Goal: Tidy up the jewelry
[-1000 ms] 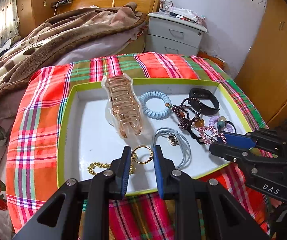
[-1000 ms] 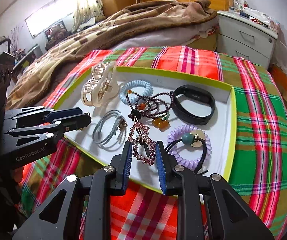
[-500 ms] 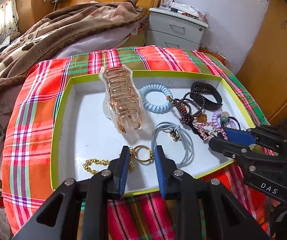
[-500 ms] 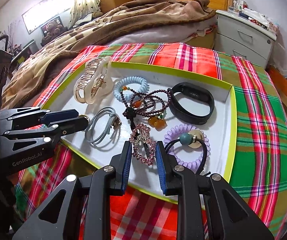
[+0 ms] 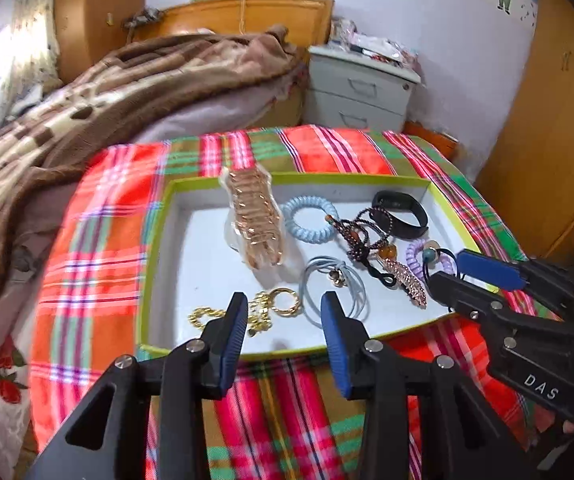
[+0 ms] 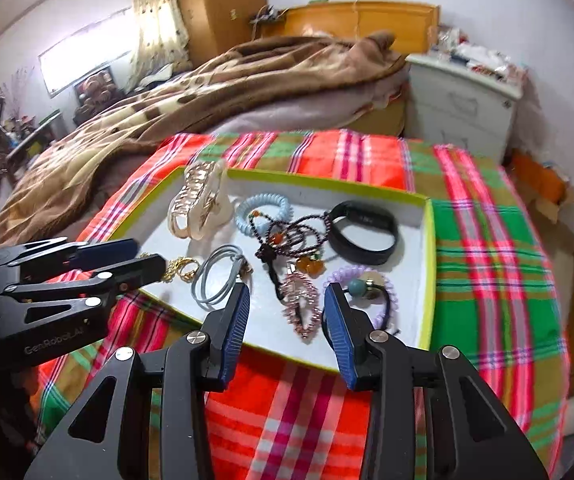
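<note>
A white tray with a lime rim holds jewelry. A gold chain with a ring lies near its front. Beside it are grey hair ties, a rose-gold claw clip, a blue coil tie, dark beads, a black band, a pink leaf clip and a purple coil tie. My left gripper is open, empty, above the front rim by the chain. My right gripper is open, empty, over the leaf clip.
The tray sits on a red and green plaid cloth. A bed with a brown blanket lies behind and to the left. A white nightstand stands at the back. A wooden wardrobe is on the right.
Both grippers have pulled back and up from the tray, and their jaws have opened wider. The jewelry has not moved.
</note>
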